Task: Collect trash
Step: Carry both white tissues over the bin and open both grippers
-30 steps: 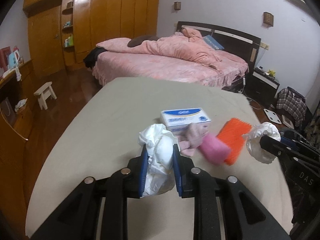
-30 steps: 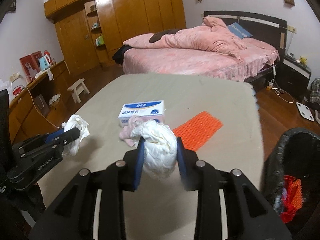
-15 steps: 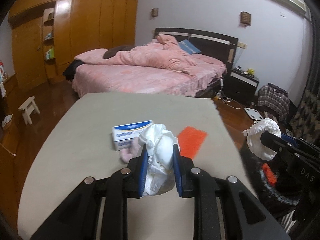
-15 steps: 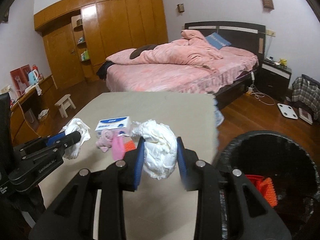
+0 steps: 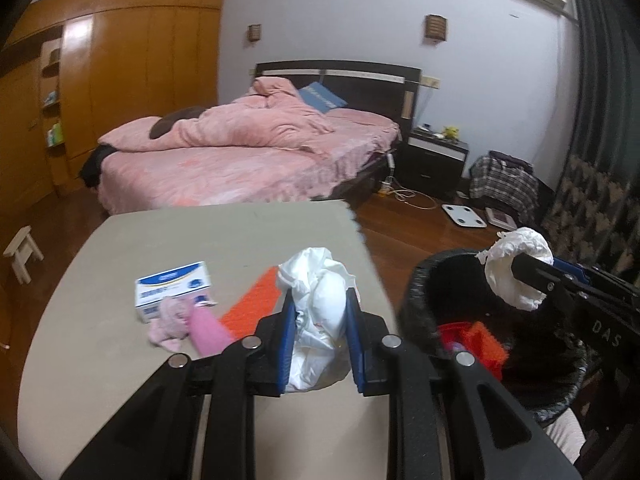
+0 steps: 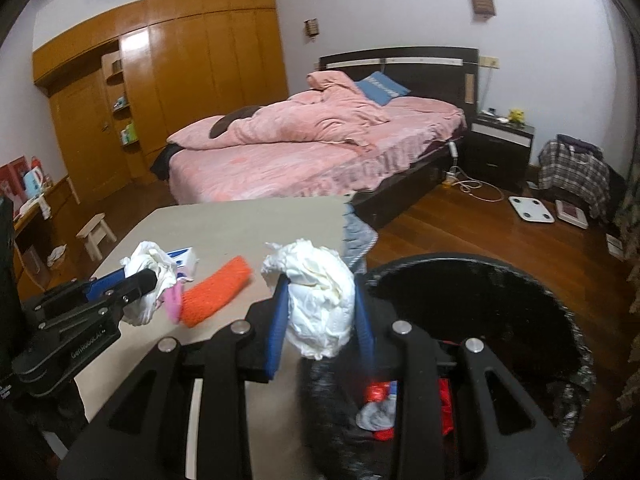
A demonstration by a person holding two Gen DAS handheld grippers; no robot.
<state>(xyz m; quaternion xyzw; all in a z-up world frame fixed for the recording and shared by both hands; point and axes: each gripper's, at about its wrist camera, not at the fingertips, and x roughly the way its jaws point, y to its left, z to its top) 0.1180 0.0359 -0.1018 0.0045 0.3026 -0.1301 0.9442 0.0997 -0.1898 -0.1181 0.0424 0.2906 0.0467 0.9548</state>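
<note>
My left gripper is shut on a crumpled white tissue wad, held over the beige table's right part. My right gripper is shut on another crumpled white wad, held above the rim of the black-lined trash bin. The bin holds red and orange trash. In the left wrist view the right gripper hangs over the bin. In the right wrist view the left gripper shows at the left with its wad.
On the table lie a blue-white tissue box, a pink cloth, a pink object and an orange mesh piece. A pink bed, a nightstand and wooden floor lie beyond.
Both grippers, each still holding its wad, have swung to the right from over the table toward the trash bin; the right one is now above the bin's rim.
</note>
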